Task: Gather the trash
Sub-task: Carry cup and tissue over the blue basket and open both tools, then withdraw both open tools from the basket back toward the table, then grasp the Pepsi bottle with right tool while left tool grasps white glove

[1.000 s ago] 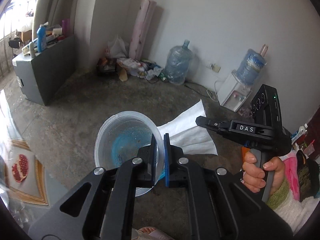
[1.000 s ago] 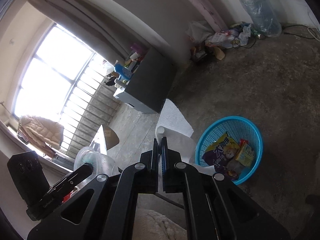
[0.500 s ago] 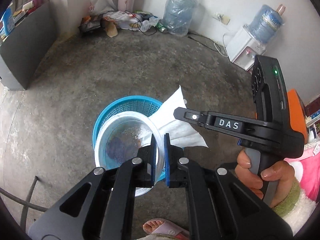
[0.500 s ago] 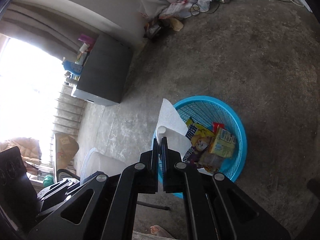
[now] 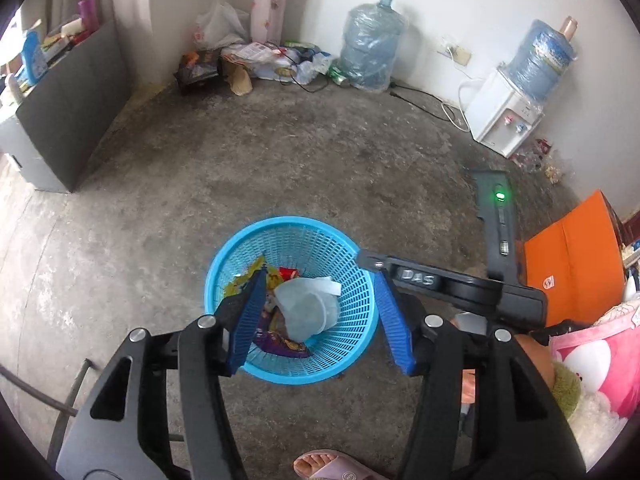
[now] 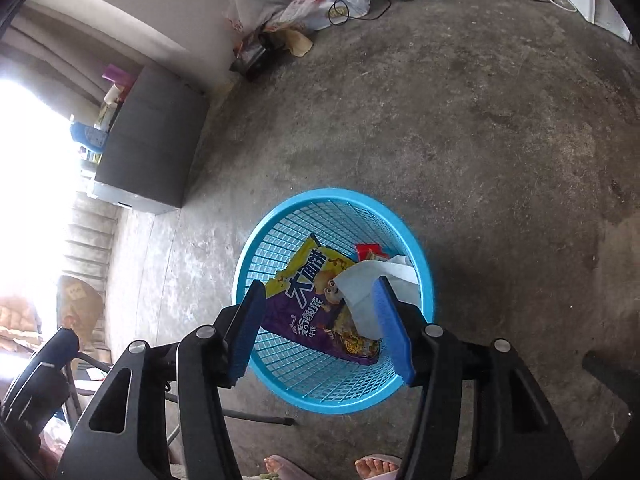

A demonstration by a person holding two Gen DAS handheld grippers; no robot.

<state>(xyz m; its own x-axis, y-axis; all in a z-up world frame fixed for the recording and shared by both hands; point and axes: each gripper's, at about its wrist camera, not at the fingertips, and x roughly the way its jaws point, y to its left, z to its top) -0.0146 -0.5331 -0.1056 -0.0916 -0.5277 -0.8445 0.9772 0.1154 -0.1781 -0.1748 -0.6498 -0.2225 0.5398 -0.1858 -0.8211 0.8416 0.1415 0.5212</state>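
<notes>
Cup point(image 5: 306, 308) dropped into basket point(image 5: 224, 264), mouth sideways

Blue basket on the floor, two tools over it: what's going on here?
A person is collecting trash with a handheld tool in each hand. Both hang over the blue basket on the concrete floor. The left tool and right tool have just been opening, and nothing is between their jaws now. The clear plastic container and the white paper towel lie in the basket on top of the snack wrappers. Both pieces look dropped off.
</notes>
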